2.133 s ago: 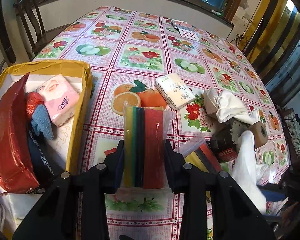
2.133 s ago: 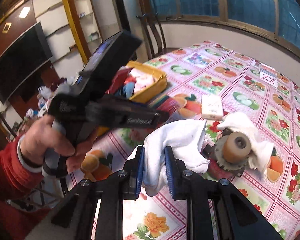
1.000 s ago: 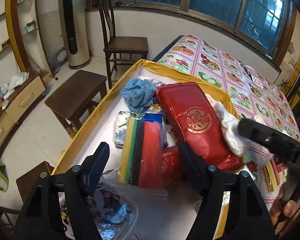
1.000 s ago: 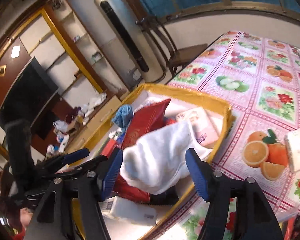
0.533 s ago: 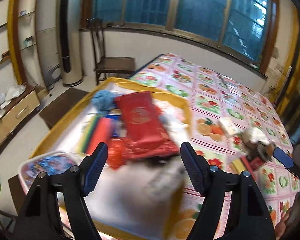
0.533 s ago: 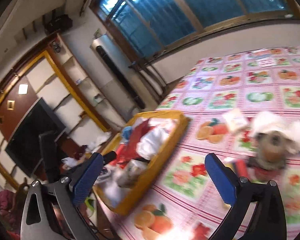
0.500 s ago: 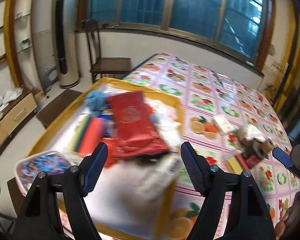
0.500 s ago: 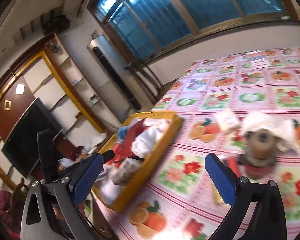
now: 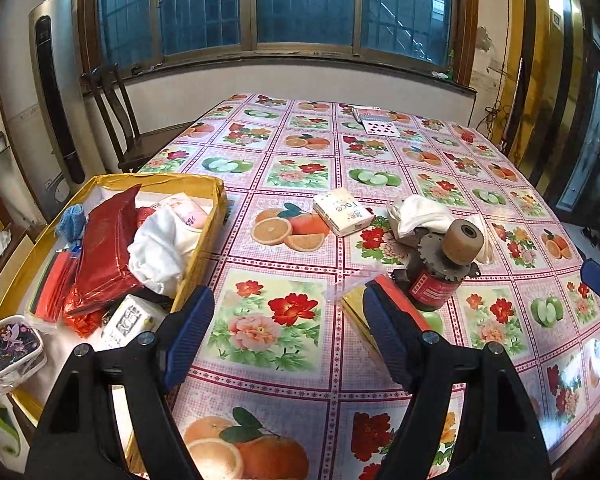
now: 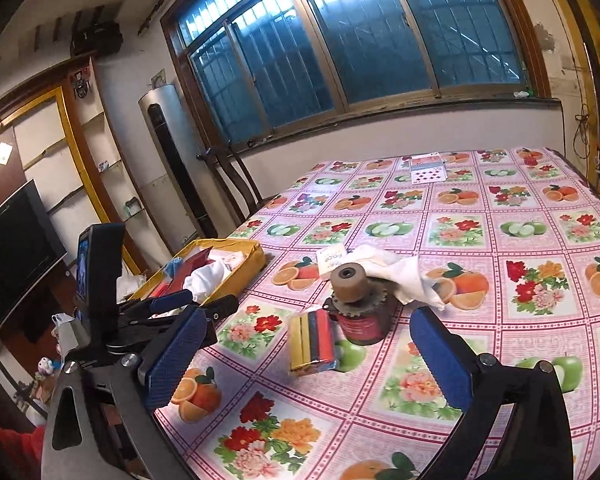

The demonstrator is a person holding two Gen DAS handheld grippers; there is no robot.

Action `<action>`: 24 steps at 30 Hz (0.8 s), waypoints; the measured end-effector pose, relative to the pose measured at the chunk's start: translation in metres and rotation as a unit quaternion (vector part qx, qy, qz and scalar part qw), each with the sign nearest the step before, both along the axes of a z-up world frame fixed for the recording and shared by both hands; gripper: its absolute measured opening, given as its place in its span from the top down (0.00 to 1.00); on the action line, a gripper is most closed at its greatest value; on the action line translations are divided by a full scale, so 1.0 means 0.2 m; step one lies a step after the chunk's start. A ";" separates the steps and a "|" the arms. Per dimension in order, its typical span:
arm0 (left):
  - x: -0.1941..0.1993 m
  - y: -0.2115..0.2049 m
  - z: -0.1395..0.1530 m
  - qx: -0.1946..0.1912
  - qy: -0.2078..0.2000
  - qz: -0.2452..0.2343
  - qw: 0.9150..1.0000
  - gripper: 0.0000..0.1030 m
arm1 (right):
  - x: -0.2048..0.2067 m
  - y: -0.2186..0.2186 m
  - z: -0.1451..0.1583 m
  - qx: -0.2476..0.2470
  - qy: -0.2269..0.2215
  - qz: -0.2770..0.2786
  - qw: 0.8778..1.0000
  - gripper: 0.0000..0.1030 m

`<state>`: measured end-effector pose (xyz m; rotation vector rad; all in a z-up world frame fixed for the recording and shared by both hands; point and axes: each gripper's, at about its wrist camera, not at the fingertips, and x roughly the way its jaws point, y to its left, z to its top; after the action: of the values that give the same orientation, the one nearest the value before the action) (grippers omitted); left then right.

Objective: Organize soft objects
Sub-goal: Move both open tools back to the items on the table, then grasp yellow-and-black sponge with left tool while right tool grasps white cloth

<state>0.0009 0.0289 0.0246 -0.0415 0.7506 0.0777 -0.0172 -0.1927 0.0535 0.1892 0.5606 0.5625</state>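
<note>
A yellow box [image 9: 156, 178] at the table's left edge holds a red packet [image 9: 104, 248], a white cloth [image 9: 156, 248], a pink tissue pack [image 9: 188, 208], a blue cloth [image 9: 71, 220] and a striped sponge pack [image 9: 56, 280]. On the table lie a white tissue pack [image 9: 342, 212], another white cloth [image 9: 416, 210] draped over a geared motor [image 9: 440, 264], and a second sponge pack [image 10: 314, 340]. My left gripper [image 9: 286, 320] hangs open and empty over the tablecloth beside the box. My right gripper [image 10: 308, 356] is open and empty, just short of the sponge pack.
Playing cards [image 9: 376, 122] lie at the table's far end. A wooden chair [image 9: 116, 120] stands at the far left corner. A small cartoon-print plastic tub [image 9: 10, 348] sits in the box's near corner. The left gripper's body [image 10: 172, 308] shows at left in the right wrist view.
The left gripper let go of a sponge pack in the box and the right let go of a white cloth there. Both have pulled back over the table, open and empty.
</note>
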 end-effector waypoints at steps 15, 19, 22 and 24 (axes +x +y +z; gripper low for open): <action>0.08 -0.06 -0.11 0.014 0.029 0.001 0.999 0.25 | 0.07 -0.14 -0.09 0.018 0.037 -0.023 0.999 0.00; 0.14 0.00 -0.14 -0.033 0.058 -0.004 0.998 0.25 | 0.10 -0.13 -0.09 -0.002 0.042 -0.024 0.999 0.00; 0.20 0.04 -0.16 -0.078 0.090 -0.007 0.993 0.25 | 0.14 -0.13 -0.09 -0.027 0.045 -0.028 0.998 0.00; 0.24 0.02 -0.18 -0.097 0.114 -0.018 0.989 0.25 | 0.18 -0.14 -0.09 -0.038 0.050 -0.029 0.998 0.00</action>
<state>0.0487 0.0337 -0.0117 -0.2081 0.9857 -0.0262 0.0188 -0.2213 0.0363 0.1626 0.6712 0.4757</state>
